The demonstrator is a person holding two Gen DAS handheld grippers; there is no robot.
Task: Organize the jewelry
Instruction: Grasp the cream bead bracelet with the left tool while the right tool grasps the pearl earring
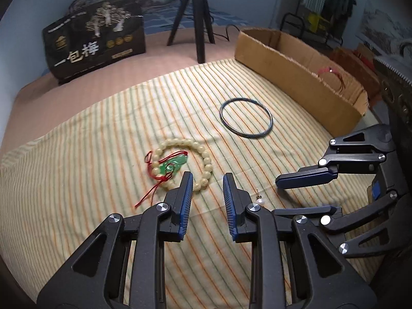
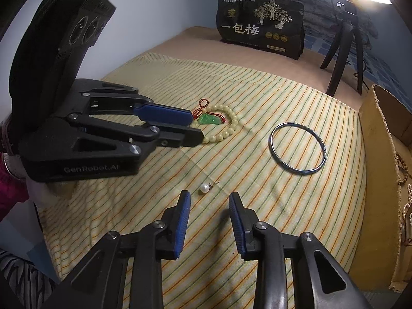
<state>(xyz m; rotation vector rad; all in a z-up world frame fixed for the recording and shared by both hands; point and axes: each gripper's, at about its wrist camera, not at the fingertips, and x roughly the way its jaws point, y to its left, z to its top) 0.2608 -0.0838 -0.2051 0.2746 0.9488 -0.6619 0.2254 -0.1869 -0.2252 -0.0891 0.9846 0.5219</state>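
Note:
A pale bead bracelet (image 1: pixel 206 159) with a green pendant (image 1: pixel 172 166) on red cord lies on the striped cloth, just ahead of my open, empty left gripper (image 1: pixel 207 177). A pearl earring (image 1: pixel 261 202) lies right of the left fingers. A silver bangle (image 1: pixel 246 117) lies farther back. My right gripper (image 2: pixel 209 198) is open and empty, with the pearl earring (image 2: pixel 204 188) just ahead of its tips. In the right wrist view the bracelet (image 2: pixel 226 131), pendant (image 2: pixel 209 119) and bangle (image 2: pixel 297 150) show, and the left gripper (image 2: pixel 197 126) reaches over the bracelet's left side.
A cardboard box (image 1: pixel 296 77) stands at the right of the cloth (image 1: pixel 103 154) with beads and cords inside (image 2: pixel 403 164). A black bag (image 1: pixel 95 43) and a tripod (image 1: pixel 195 18) stand at the back.

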